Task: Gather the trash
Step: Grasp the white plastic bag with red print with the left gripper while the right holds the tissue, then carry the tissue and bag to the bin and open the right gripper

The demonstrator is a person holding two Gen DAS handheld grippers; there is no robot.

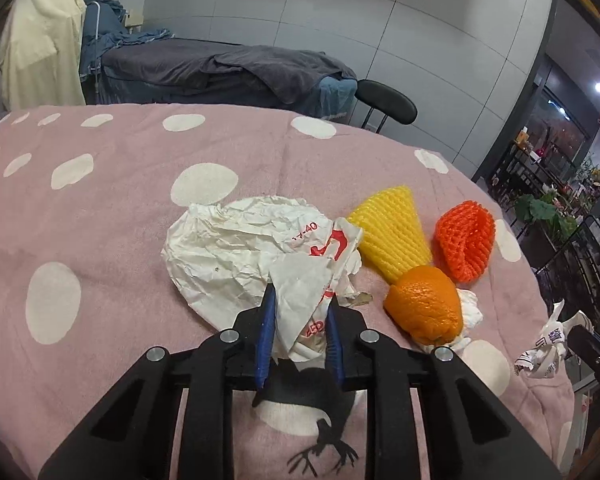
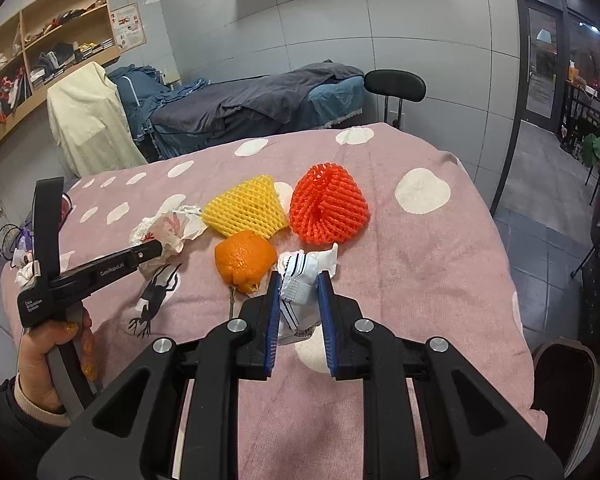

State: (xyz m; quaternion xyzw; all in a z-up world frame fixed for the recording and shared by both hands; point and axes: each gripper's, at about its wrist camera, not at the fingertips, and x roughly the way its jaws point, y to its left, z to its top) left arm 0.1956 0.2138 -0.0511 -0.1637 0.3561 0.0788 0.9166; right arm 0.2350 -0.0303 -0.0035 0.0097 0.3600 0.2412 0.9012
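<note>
My left gripper is shut on a crumpled white paper wrapper with red print, which lies on the pink spotted cloth. My right gripper is shut on a crumpled white and blue packet. An orange peel, a yellow foam net and an orange-red foam net lie between them. The left gripper with the paper wrapper also shows in the right wrist view. The packet shows at the right of the left wrist view.
A black stool and a bed with dark covers stand behind the table. A dark bin stands at the table's right edge. Shelves line the left wall.
</note>
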